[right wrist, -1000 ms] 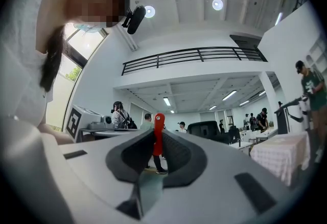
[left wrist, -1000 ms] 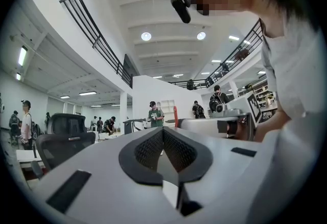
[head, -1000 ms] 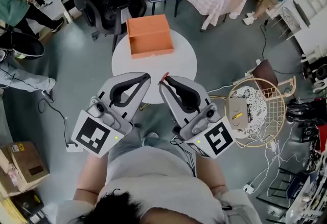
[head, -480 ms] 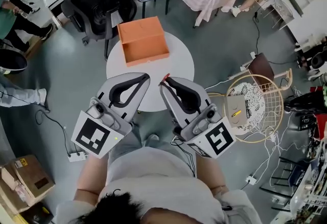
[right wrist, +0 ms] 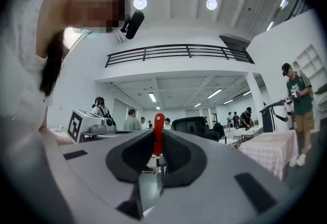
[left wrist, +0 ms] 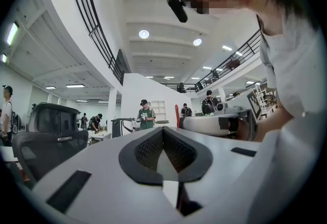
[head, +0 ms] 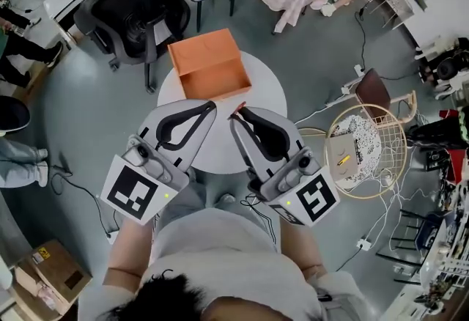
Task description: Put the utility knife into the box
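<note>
Right gripper [right wrist: 157, 142] jaws clamped on the red utility knife [right wrist: 159, 126], whose end pokes out past the tips. Left gripper [left wrist: 163, 133] jaws pressed together, nothing between them. Knife is on the near side of the open orange box [head: 212, 63], apart from it. Box sits on the round table [head: 267, 92].

Knife [right wrist: 158, 136]: red and slim, clamped upright between the closed jaws of the right gripper [head: 239, 113]. Its red end shows past the jaw tips, at centre frame in the head view.

Box [head: 214, 82]: orange, rectangular, open top facing up, slightly rotated. It sits at upper centre of the head view, apart from the knife.
</note>
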The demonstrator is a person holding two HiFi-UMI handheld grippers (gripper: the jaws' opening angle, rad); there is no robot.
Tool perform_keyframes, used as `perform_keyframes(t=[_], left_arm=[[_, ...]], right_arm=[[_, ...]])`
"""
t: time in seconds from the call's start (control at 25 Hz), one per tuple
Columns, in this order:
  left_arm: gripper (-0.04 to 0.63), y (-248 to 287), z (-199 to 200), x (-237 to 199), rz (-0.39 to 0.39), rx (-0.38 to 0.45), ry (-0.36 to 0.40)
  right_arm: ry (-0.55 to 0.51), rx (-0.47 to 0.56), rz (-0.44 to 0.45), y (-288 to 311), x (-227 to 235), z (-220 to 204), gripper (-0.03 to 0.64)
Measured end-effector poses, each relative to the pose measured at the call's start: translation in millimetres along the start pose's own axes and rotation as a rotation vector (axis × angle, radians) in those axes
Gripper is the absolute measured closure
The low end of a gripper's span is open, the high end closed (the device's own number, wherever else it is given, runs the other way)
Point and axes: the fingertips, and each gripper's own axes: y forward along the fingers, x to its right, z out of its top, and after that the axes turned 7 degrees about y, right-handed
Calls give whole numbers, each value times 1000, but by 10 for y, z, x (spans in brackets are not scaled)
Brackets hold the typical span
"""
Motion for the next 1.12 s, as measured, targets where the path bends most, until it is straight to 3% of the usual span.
perform_keyframes(t=[0.52,1.12], left_arm=[[586,-2,-196,-582,-131,43,-32],[586,215,-197,-591,-224,92,-50]], right_arm=[[-16,-6,-123,593,114,-99,565],[-55,-11,-230,521,272,-47,565]])
